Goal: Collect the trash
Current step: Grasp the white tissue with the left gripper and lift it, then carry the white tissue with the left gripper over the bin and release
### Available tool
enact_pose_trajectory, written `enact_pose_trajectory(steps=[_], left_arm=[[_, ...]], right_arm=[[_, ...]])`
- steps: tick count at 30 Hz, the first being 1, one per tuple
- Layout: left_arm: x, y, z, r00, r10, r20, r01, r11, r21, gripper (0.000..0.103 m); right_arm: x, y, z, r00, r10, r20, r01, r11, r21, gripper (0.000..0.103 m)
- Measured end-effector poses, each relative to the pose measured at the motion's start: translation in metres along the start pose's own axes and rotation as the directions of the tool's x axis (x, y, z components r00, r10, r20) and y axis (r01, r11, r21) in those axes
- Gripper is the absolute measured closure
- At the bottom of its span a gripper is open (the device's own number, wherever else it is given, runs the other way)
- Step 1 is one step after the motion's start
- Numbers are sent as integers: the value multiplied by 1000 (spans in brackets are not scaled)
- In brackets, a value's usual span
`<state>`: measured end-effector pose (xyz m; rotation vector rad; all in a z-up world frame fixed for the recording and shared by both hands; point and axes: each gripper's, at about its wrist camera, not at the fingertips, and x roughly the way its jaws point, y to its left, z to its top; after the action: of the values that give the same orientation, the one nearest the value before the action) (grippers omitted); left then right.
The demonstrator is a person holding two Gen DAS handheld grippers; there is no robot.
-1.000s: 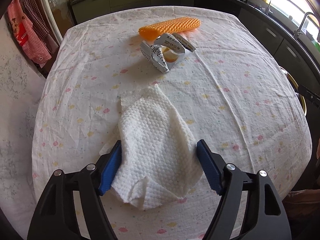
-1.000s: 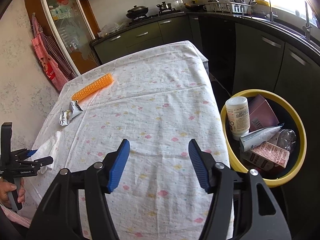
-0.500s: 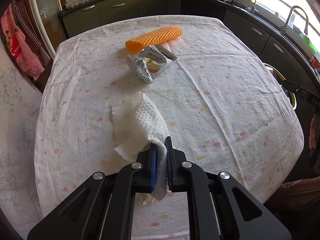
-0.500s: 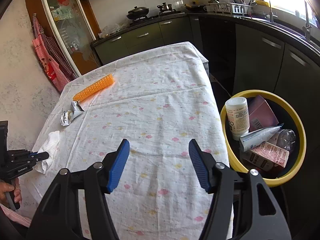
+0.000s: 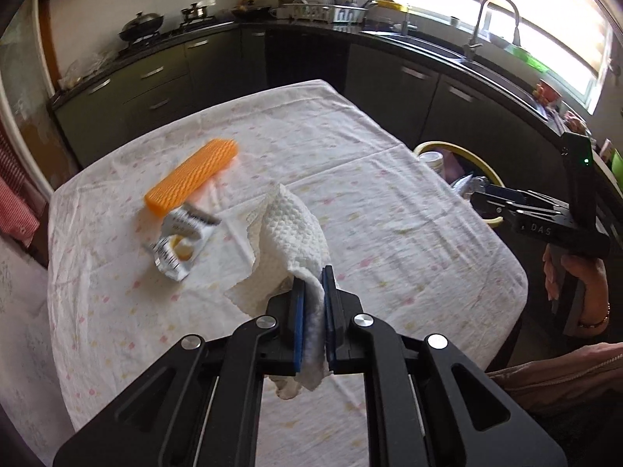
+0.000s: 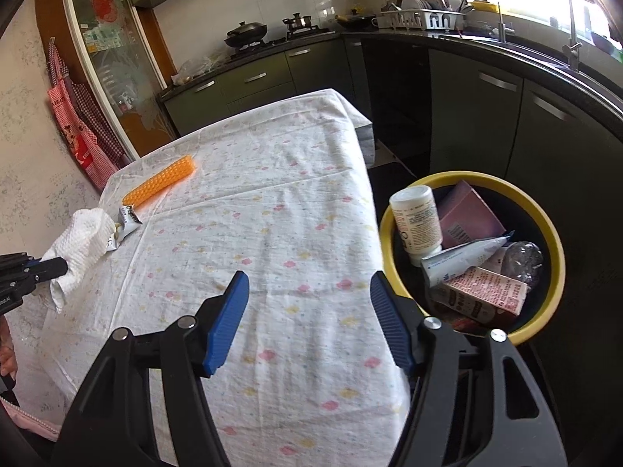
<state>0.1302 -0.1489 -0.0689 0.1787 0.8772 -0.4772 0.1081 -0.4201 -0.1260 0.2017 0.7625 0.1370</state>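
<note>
My left gripper [image 5: 312,276] is shut on a white paper towel [image 5: 290,229] and holds it lifted above the table; it also shows in the right wrist view [image 6: 80,241]. A torn silver wrapper [image 5: 181,245] and an orange bumpy bar [image 5: 192,175] lie on the tablecloth at the far left. My right gripper [image 6: 309,292] is open and empty over the table's right edge, beside the yellow-rimmed trash bin [image 6: 545,233]. The bin holds a white bottle [image 6: 414,220], a tube and cartons.
The table [image 5: 389,210] wears a white flowered cloth. Dark kitchen cabinets [image 6: 486,116] and a sink counter run along the back and right. A red checked apron [image 6: 74,124] hangs on the left wall.
My left gripper closed on the paper towel, lifted it off the table and swung toward the right. The right gripper has stayed open and nearly still.
</note>
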Motion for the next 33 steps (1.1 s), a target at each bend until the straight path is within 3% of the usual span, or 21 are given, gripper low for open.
enact_pose_trajectory(steps=[6,13,18,21,24,26,27,29,33], left_arm=[[29,-71,54,989,-150,6,148,976,159,94],[75,-163,116,955,-295,-40,293,906,305,94],[119,-225,146,940,-326,-96,338,863,377,94],[153,-247,160,936,-322,-140,351,861,367,93],[188,-264,167,933,-318,-168,358,864,353,77],[201,-270,165,939,-310,-150,343,870,353,37],[203,-271,164,942,-311,-130,337,870,359,31],[202,-271,162,951,-294,-99,310,879,362,28],[172,-254,154,953,-300,-51,299,893,337,26]], right_arm=[[-28,-52,-10,993,-109,35,106,990,91,41],[-45,-113,-25,982,-183,44,169,962,216,41],[-45,-138,-33,980,-196,34,181,949,260,41],[-47,-149,-37,979,-202,35,184,942,280,41],[-49,-156,-40,977,-208,36,188,935,301,40],[-49,-158,-42,977,-210,36,189,931,312,39],[-50,-159,-43,977,-210,36,189,930,315,39],[-52,-160,-45,978,-207,38,184,930,317,39],[-51,-157,-44,979,-201,43,178,934,311,39]])
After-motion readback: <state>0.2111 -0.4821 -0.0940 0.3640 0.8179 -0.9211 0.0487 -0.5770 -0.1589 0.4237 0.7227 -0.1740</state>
